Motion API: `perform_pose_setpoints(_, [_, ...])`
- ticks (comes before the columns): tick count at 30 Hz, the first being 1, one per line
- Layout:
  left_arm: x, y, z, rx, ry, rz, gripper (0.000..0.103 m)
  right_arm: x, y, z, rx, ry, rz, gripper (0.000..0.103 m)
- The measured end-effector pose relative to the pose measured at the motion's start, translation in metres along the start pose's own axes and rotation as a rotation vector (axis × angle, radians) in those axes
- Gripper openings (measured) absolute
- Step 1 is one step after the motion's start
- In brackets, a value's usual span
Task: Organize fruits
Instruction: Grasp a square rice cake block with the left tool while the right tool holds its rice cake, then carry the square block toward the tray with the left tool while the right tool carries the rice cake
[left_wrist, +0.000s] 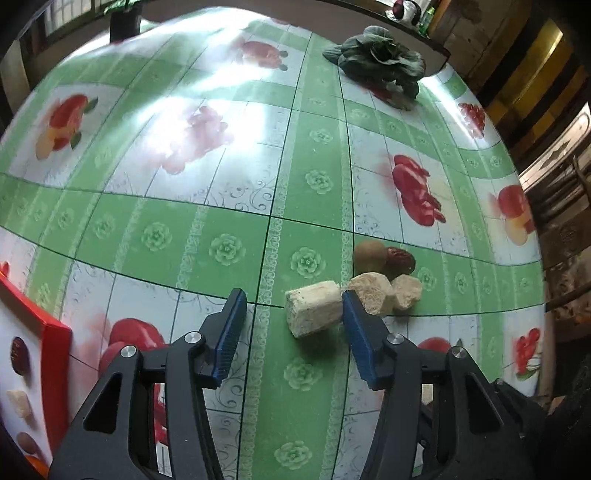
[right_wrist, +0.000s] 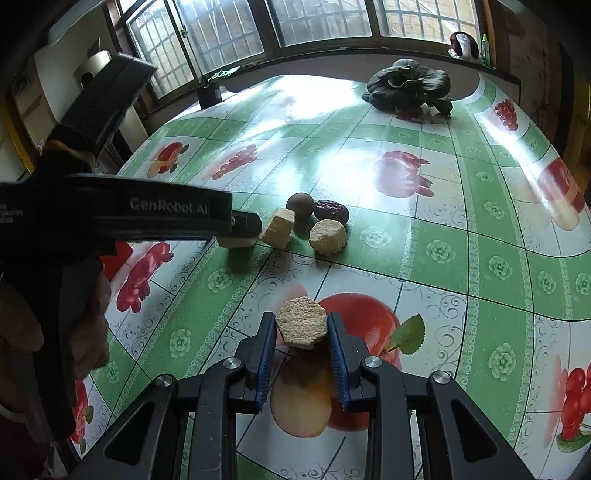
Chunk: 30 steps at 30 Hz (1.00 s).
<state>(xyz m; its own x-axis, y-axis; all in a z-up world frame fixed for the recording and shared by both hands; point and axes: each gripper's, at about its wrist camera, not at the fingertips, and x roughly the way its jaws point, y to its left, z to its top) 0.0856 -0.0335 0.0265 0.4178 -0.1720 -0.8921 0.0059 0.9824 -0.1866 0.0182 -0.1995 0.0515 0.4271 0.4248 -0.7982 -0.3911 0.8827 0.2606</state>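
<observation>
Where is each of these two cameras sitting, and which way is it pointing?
Left wrist: rides on the left gripper, looking down along its open blue-padded fingers at a pale block on the green tablecloth.
Right wrist: rides on the right gripper, which holds a hexagonal chunk; the person's hand and left gripper show at left.
Shared: the pale chunks, brown fruit, red date, leafy vegetable.

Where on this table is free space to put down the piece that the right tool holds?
Free: the wide cloth between the leafy vegetable and the fruit cluster, and the near right side. Crowded: around that cluster, where the left tool works.
</observation>
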Motion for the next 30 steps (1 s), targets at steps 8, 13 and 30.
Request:
perform_pose_setpoints(8, [0.002,-0.003,0.001,0.029,-0.020,0.022,0.026,0.000,-0.001,0.000,0.001,-0.007,0.012,0.027])
perform_pose_setpoints(13, [-0.004,0.011,-0.004,0.007,-0.024,0.008,0.026,-0.001,0.005,-0.002,-0.024,-0.008,0.004,0.027])
perform_pose_setpoints(30, [-0.089,0.063,-0.099,0.084,-0.170,0.163,0.026,-0.030,0.078,-0.018,-0.040,-0.042,0.105,0.027])
